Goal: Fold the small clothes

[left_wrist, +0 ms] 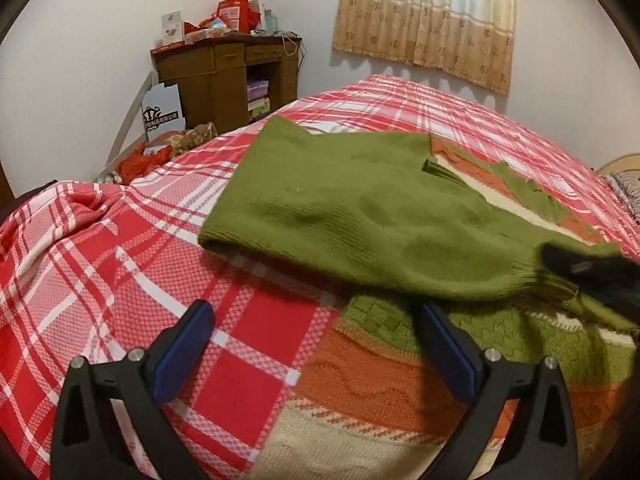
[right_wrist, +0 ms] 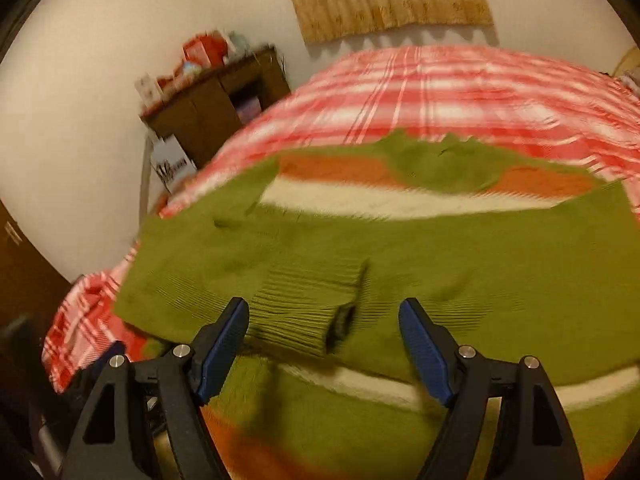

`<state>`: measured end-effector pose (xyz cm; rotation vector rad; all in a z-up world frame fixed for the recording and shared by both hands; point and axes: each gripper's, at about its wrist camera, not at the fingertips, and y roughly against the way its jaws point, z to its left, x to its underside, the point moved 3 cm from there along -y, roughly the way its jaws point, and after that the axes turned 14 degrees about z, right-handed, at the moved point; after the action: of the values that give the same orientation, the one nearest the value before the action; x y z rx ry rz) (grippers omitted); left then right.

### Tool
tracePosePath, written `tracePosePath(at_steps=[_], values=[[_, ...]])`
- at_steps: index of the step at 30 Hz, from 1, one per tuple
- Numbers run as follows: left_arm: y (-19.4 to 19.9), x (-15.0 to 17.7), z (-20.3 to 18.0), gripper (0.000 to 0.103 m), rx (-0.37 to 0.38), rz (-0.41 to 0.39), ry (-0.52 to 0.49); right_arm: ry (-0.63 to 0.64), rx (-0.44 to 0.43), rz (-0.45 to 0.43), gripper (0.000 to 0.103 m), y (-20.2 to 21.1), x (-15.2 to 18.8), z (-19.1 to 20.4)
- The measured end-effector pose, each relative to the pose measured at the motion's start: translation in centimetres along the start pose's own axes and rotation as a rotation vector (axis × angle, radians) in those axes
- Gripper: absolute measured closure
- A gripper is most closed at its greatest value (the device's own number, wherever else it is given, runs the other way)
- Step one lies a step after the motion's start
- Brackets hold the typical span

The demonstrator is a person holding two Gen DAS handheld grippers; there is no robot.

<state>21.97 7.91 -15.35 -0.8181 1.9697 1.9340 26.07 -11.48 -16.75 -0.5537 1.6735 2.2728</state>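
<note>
A green knit sweater (left_wrist: 360,216) with orange and cream stripes lies on the red plaid bedspread (left_wrist: 120,264). One green sleeve is folded across its body. My left gripper (left_wrist: 316,320) is open and empty, low over the sweater's striped hem at its left edge. The right gripper (left_wrist: 592,276) shows blurred at the right, at the sleeve cuff. In the right wrist view the sweater (right_wrist: 440,248) fills the middle. My right gripper (right_wrist: 324,316) is open, its jaws standing either side of the ribbed cuff (right_wrist: 312,304) without closing on it.
A brown wooden cabinet (left_wrist: 224,76) with red boxes on top stands against the far wall left of the bed. A cardboard box (left_wrist: 162,114) and red bags lie beside it. A beige curtain (left_wrist: 428,16) hangs behind the bed.
</note>
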Motion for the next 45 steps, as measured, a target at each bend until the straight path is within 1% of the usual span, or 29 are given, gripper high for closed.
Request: tracePosePath(at_steps=[1,2,3,5,6,9,13,14,16,19,21,22,24,26,29,32,33,35,36,37,38,39,41,42,43,44,45], values=[[0.0,0.0,-0.1,0.0,0.001,-0.002,-0.002,0.019,0.034,-0.016,0.046,-0.2,0.0,0.3],[-0.1,-0.1,0.3,0.0,0.001,-0.003,-0.003,0.075,0.08,-0.034,0.059,-0.4,-0.1,1.2],[-0.1,-0.1,0.4,0.0,0.0,-0.005,-0.004,0.105,0.097,-0.026,0.088,-0.6,-0.2,1.6],[-0.2,-0.1,0.6,0.0,0.001,-0.008,-0.003,0.132,0.125,-0.035,0.094,-0.3,-0.4,2.3],[-0.2,-0.1,0.6,0.0,0.002,-0.009,-0.003,0.144,0.13,-0.041,0.099,0.1,-0.5,2.5],[-0.2,-0.2,0.6,0.0,0.003,-0.009,-0.002,0.199,0.139,-0.085,0.099,2.2,-1.5,3.9],[-0.2,-0.1,0.6,0.0,0.002,-0.009,-0.003,0.269,0.122,-0.213,0.099,7.3,-3.9,6.9],[-0.2,-0.1,0.5,0.0,0.002,-0.008,-0.003,0.282,0.125,-0.263,0.099,9.3,-4.7,7.5],[-0.2,0.0,0.6,0.0,0.003,-0.008,-0.002,0.28,0.122,-0.331,0.099,12.2,-5.9,7.8],[-0.1,0.1,0.6,0.0,0.004,-0.008,-0.001,0.251,0.138,-0.412,0.099,15.8,-6.6,6.6],[-0.1,0.1,0.6,0.0,0.003,-0.008,-0.001,0.223,0.165,-0.448,0.099,17.7,-6.7,4.2],[-0.2,0.1,0.6,0.0,0.002,-0.008,-0.001,0.212,0.183,-0.452,0.099,18.1,-6.4,3.3],[-0.2,0.1,0.6,0.0,0.001,-0.007,-0.002,0.168,0.238,-0.443,0.099,18.3,-5.9,0.0],[-0.1,0.1,0.6,0.0,0.002,-0.008,-0.001,0.109,0.274,-0.415,0.099,17.8,-5.1,-3.6],[-0.2,0.1,0.6,0.0,-0.004,-0.008,-0.002,0.016,0.322,-0.345,0.099,15.7,-3.2,-8.9],[-0.2,0.0,0.7,0.0,-0.01,-0.007,-0.004,-0.021,0.349,-0.237,0.099,11.6,-1.0,-12.9],[-0.2,0.0,0.6,0.0,-0.01,-0.006,-0.003,-0.041,0.392,-0.179,0.099,9.7,-0.1,-14.1],[-0.2,0.0,0.6,0.0,-0.01,-0.006,-0.003,-0.085,0.441,-0.098,0.099,7.9,1.2,-16.1],[-0.2,0.0,0.6,0.0,-0.009,-0.006,-0.004,-0.125,0.441,-0.053,0.096,7.1,1.9,-17.4],[-0.2,0.0,0.5,0.0,-0.01,-0.007,-0.003,-0.155,0.379,-0.067,0.095,7.4,2.6,-18.4],[-0.2,0.0,0.6,0.0,-0.009,-0.007,-0.003,-0.17,0.343,-0.092,0.094,8.0,3.0,-18.7],[-0.2,0.0,0.5,0.0,-0.012,-0.007,-0.004,-0.217,0.324,-0.116,0.092,9.3,3.6,-19.4],[-0.2,0.0,0.5,0.0,-0.013,-0.007,-0.003,-0.274,0.362,-0.148,0.087,11.2,4.4,-20.2],[-0.2,0.0,0.6,0.0,-0.013,-0.007,-0.003,-0.314,0.414,-0.19,0.08,12.8,5.0,-20.7],[-0.2,0.0,0.5,0.0,-0.012,-0.008,-0.003,-0.339,0.45,-0.225,0.075,13.8,5.5,-20.9],[-0.1,0.0,0.6,0.0,-0.012,-0.009,-0.003,-0.353,0.47,-0.258,0.074,14.9,5.9,-20.7],[-0.1,0.0,0.5,0.0,-0.013,-0.007,-0.004,-0.344,0.457,-0.273,0.074,15.3,5.8,-20.5]])
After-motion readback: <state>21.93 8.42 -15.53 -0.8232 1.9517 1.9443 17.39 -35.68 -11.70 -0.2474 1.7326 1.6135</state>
